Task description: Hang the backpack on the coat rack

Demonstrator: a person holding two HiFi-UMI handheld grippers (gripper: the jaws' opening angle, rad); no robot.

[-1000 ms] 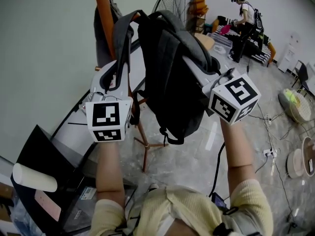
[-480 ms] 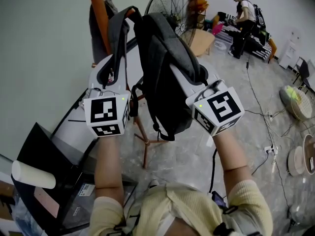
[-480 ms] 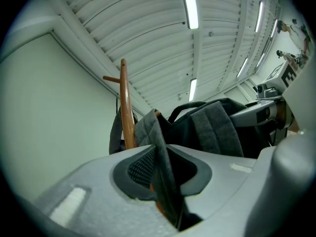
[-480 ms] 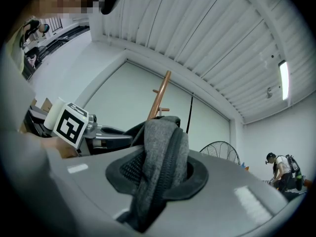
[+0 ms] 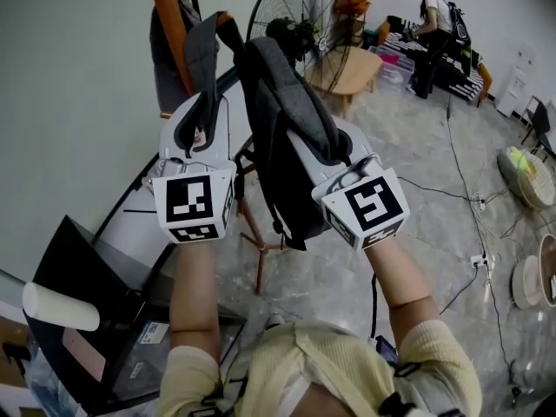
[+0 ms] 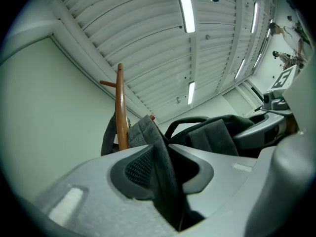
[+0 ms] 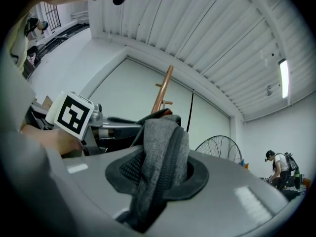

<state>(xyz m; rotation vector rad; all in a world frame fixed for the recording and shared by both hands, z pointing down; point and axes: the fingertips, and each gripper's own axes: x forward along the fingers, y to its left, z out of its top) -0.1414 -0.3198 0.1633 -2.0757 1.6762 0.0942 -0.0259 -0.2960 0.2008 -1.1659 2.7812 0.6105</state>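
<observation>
The dark grey backpack [image 5: 287, 137] hangs in the air beside the orange wooden coat rack [image 5: 165, 11]. Its shoulder strap [image 5: 205, 63] runs up to a peg [image 5: 224, 17] on the rack. My left gripper [image 5: 200, 107] has just been opening. The strap [image 6: 159, 157] still lies between its jaws, against one pad, with a dark gap to the other. My right gripper [image 5: 311, 137] has also just been opening a little. Its pads still press on a thick zippered fold of the backpack [image 7: 160, 147].
A dark garment [image 5: 167, 50] hangs on the rack's far side. Behind the backpack stand a fan [image 5: 304, 20] and a low wooden table [image 5: 352, 68]. A person [image 5: 430, 20] stands far back. A black case [image 5: 87, 320] lies at the lower left. Cables [image 5: 469, 207] cross the floor.
Both grippers and the backpack have sunk and shifted left toward the rack. The strap's top now sits at the peg, and the left jaws have widened around the strap.
</observation>
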